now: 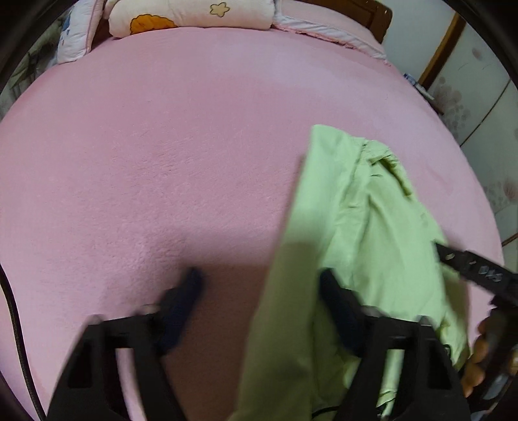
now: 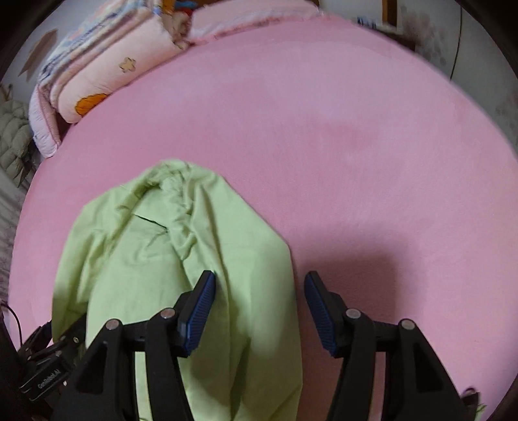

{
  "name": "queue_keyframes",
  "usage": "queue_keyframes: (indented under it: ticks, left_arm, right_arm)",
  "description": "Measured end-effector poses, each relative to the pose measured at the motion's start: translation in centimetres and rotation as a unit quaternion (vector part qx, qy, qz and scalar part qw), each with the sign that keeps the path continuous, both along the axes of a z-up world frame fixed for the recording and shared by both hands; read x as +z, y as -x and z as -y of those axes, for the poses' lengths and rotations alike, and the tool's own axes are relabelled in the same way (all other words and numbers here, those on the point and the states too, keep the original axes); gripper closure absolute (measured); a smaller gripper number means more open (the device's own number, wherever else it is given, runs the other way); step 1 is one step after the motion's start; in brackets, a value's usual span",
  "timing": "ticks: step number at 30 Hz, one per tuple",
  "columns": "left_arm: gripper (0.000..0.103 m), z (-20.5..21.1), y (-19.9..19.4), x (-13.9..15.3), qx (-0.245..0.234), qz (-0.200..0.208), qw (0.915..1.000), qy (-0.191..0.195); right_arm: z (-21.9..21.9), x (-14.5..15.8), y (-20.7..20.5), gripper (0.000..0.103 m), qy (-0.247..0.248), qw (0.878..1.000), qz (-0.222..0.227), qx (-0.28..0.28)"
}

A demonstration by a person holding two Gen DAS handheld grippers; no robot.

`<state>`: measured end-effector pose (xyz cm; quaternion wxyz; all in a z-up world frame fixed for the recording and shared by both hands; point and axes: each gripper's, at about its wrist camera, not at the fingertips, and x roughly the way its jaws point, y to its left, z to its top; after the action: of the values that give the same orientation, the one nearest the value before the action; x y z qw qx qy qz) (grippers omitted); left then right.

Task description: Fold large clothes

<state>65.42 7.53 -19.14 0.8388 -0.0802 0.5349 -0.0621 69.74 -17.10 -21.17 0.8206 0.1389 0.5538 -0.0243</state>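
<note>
Pink fleece bed point(image 1: 162, 145) point(image 2: 356, 145), filling most of both frames. Green garment point(image 1: 356, 226) point(image 2: 181, 252) lying directly on it, rumpled and partly folded over: lower right in the left wrist view, lower left in the right wrist view. Pillow point(image 1: 191, 16) point(image 2: 113, 77), pale with an orange patch and a small star shape, resting at the bed's far edge, top centre in the left view, upper left in the right. Folded pink bedding point(image 1: 327, 26) point(image 2: 246, 16) beside pillow, along the top edge.
</note>
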Motion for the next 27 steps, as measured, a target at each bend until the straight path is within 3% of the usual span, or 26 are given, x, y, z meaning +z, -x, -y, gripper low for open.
queue_keyframes:
  ticks: [2, 3, 5, 6, 10, 12, 16, 19, 23, 25, 27]
  left_arm:
    - [0.095, 0.5, 0.2, 0.2, -0.015, -0.001, 0.9995, 0.027]
    - [0.095, 1.1, 0.6, 0.6, -0.013, 0.008, 0.9997, 0.017]
    - [0.097, 2.0, 1.6, 1.7, -0.022, 0.035, 0.9991, -0.006]
    - [0.098, 2.4, 2.2, 2.2, -0.024, 0.047, 0.9986, -0.009]
    - [0.098, 1.4, 5.4, 5.5, -0.018, 0.093, 0.9955, 0.008]
    - [0.098, 0.7, 7.3, 7.2, -0.021, 0.114, 0.9931, 0.017]
    - [0.098, -1.8, 14.0, 10.7, -0.035, 0.147, 0.9872, 0.052]
    - [0.098, -3.4, 19.1, 11.5, -0.055, 0.149, 0.9855, 0.061]
    - [0.096, -5.2, 24.5, 10.1, -0.071, 0.108, 0.9903, 0.051]
    - [0.084, -5.6, 26.7, 8.6, -0.073, 0.065, 0.9942, 0.045]
    - [0.074, -6.3, 29.2, 7.4, -0.067, 0.036, 0.9965, 0.035]
  right_arm:
    - [0.6, -0.8, 0.1, 0.043, -0.020, 1.000, -0.003, -0.010]
    - [0.8, -0.8, 0.2, 0.044, -0.025, 1.000, 0.002, -0.011]
    - [0.4, -0.2, 0.6, 0.084, -0.029, 0.999, 0.015, 0.014]
    - [0.1, 0.2, 0.7, 0.097, -0.028, 0.999, 0.019, 0.027]
    - [-1.3, 4.7, 3.7, 0.098, 0.017, 0.993, 0.101, 0.058]
    - [-1.1, 7.6, 6.4, 0.098, 0.011, 0.985, 0.155, 0.071]
    - [-0.6, 13.2, 14.4, 0.099, 0.002, 0.961, 0.256, 0.102]
    - [-1.0, 15.4, 20.9, 0.099, 0.013, 0.945, 0.300, 0.132]
    - [-1.6, 14.8, 28.6, 0.095, 0.042, 0.938, 0.305, 0.158]
    - [-2.2, 13.3, 31.6, 0.090, 0.075, 0.941, 0.289, 0.160]
    - [-2.1, 11.4, 34.2, 0.077, 0.091, 0.950, 0.252, 0.163]
